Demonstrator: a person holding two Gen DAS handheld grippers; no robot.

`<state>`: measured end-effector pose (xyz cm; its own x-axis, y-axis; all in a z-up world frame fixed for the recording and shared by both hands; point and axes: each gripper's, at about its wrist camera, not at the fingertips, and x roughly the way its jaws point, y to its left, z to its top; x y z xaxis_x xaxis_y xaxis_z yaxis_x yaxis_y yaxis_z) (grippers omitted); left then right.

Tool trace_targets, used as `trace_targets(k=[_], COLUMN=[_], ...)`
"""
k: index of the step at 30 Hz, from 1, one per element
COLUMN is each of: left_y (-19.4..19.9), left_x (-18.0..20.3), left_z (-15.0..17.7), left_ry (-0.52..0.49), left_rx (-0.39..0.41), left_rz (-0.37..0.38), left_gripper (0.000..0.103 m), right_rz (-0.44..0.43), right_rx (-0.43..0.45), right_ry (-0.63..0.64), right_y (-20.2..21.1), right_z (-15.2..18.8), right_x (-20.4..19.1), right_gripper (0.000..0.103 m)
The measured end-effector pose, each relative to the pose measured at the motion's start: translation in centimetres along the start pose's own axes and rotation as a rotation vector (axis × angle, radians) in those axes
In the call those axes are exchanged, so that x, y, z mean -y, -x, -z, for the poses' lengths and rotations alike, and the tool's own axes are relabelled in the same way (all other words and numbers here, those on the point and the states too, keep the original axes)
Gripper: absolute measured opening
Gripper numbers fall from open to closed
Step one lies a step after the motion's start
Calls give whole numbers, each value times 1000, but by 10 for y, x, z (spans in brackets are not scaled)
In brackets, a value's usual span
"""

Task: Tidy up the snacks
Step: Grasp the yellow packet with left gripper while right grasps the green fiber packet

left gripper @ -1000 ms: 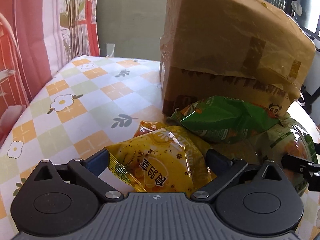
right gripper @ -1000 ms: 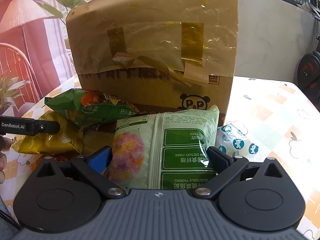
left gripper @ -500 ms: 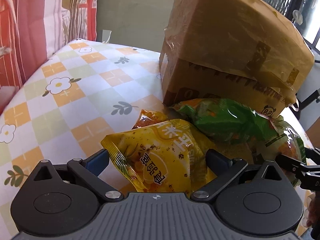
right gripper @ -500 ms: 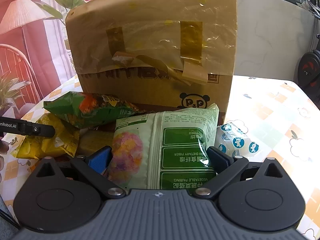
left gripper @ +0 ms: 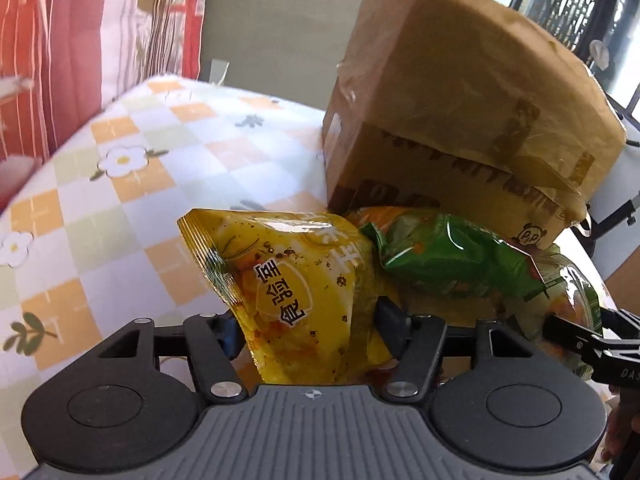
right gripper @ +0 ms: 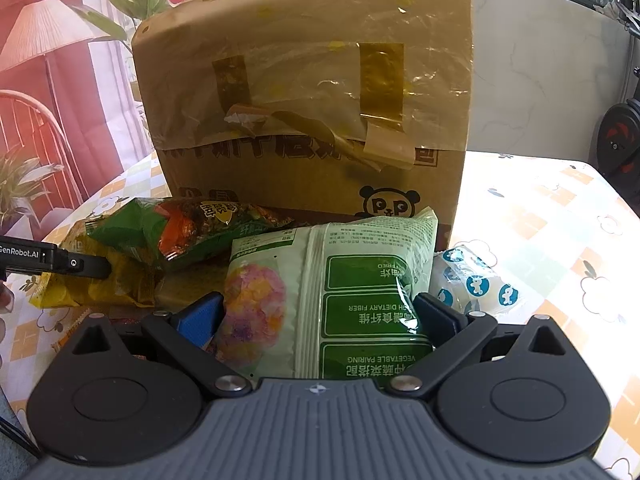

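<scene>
My left gripper (left gripper: 308,324) is shut on a yellow snack bag (left gripper: 288,280), lifted a little off the table; it also shows in the right wrist view (right gripper: 100,280). A dark green snack bag (left gripper: 452,260) lies beside it, also in the right wrist view (right gripper: 180,228). My right gripper (right gripper: 320,316) is around a pale green snack bag (right gripper: 340,292), its fingers pressing the bag's sides; it shows in the left wrist view (left gripper: 568,300). A small white and blue packet (right gripper: 476,280) lies to its right.
A large taped cardboard box (right gripper: 304,112) stands right behind the snacks, also in the left wrist view (left gripper: 460,112). The table (left gripper: 120,200) has a checked flower cloth. A red curtain hangs at the left. The table's right part (right gripper: 540,220) is sunlit.
My left gripper closed on the yellow bag and raised it, tilting it upward. The right gripper stayed with the pale green bag.
</scene>
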<state>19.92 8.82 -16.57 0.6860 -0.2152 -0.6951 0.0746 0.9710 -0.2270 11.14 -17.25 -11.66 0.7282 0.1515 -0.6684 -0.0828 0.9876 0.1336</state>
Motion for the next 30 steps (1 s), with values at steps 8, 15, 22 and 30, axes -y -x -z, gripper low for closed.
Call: trace_targets(k=[8, 15, 22, 30], left_y=[33, 64, 94, 120], left_x=[17, 18, 23, 37], left_z=[4, 2, 1, -9], left_ry=[-99, -103, -114, -133], left_rx=[61, 98, 163, 245], left_rz=[-70, -90, -79, -33], left_gripper=[60, 56, 56, 53], right_rz=[-20, -38, -31, -37], right_rx=[17, 33, 62, 164], right_ry=[25, 10, -25, -20], right_y=[10, 27, 54, 95], right_z=[-3, -4, -5, -19], right_x=[-1, 0, 8, 5], right_gripper=[79, 74, 73, 73])
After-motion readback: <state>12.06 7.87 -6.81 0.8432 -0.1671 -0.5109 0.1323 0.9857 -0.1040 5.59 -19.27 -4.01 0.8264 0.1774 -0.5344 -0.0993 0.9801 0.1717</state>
